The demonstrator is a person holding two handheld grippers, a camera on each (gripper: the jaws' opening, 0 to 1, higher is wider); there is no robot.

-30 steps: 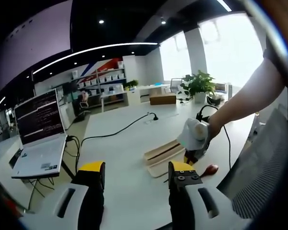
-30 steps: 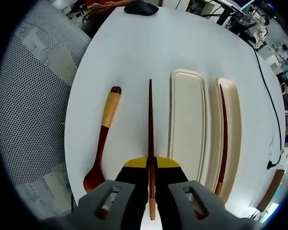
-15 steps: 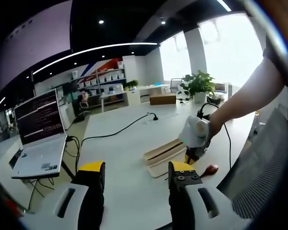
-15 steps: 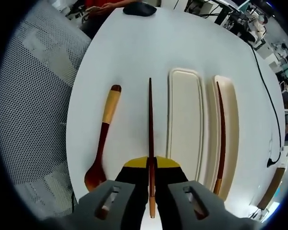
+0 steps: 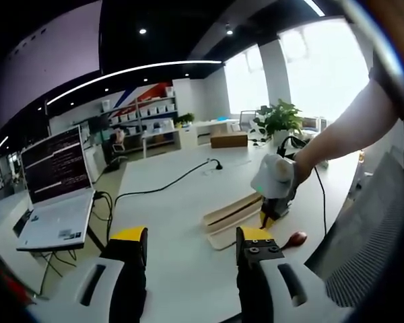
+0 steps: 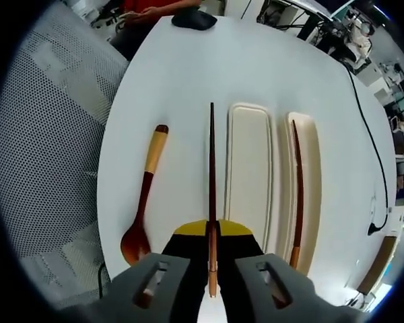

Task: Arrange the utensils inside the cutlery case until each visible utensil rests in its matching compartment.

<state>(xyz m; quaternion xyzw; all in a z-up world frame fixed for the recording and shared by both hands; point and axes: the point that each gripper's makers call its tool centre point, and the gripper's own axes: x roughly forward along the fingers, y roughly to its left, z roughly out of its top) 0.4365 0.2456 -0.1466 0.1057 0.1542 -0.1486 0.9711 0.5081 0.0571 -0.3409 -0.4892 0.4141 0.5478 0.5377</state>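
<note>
My right gripper is shut on a dark wooden chopstick, which points straight ahead over the white table. Left of it on the table lies a wooden spoon with a pale handle end. To the right sits the cream cutlery case: its wide compartment is bare, and its narrow compartment holds a second chopstick. In the left gripper view, a hand holds the right gripper just above the case. My left gripper stands open, well short of the case.
A grey mesh chair borders the table's left edge in the right gripper view. A black mouse lies at the far end. A black cable crosses the table. A laptop stands on the left and a potted plant at the back.
My right gripper has risen a little with the chopstick, so the table, case and spoon look smaller. In the left gripper view it sits slightly higher. My left gripper is unmoved.
</note>
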